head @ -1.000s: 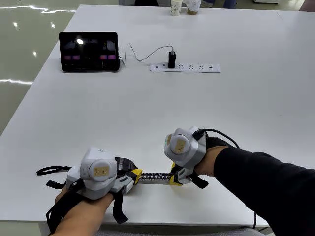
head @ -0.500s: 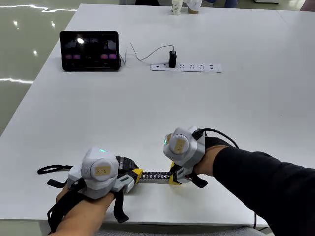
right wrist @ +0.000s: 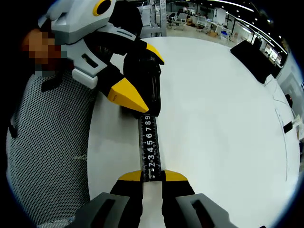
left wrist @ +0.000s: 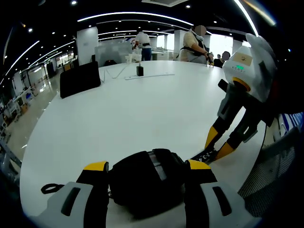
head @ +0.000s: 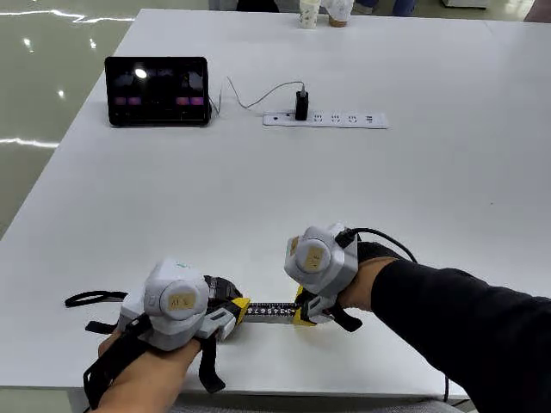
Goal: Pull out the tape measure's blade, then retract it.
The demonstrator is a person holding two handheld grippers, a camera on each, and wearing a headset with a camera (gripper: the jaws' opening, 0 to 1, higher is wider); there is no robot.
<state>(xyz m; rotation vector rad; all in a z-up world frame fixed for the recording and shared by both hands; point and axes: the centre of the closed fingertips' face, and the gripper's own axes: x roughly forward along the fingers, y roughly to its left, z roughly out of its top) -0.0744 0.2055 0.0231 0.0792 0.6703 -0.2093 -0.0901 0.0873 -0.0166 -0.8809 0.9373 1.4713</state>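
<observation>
Near table (head: 387,198) edge: L gripper (left wrist: 147,167) clenched on 1 black, rounded tape measure (left wrist: 145,185). R gripper (right wrist: 152,176) pinches the blade (right wrist: 148,142) tip. Short numbered stretch is out, flat on smooth white top. Far side: 1 tablet (head: 157,89), 1 power strip (head: 325,119), 1 paper cup (head: 308,12), contents can't tell.

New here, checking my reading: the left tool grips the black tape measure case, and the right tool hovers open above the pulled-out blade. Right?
Not quite. The right tool is shut on the end of the pulled-out blade, not open above it; the right gripper view shows this. The left tool does grip the black tape measure case.
</observation>
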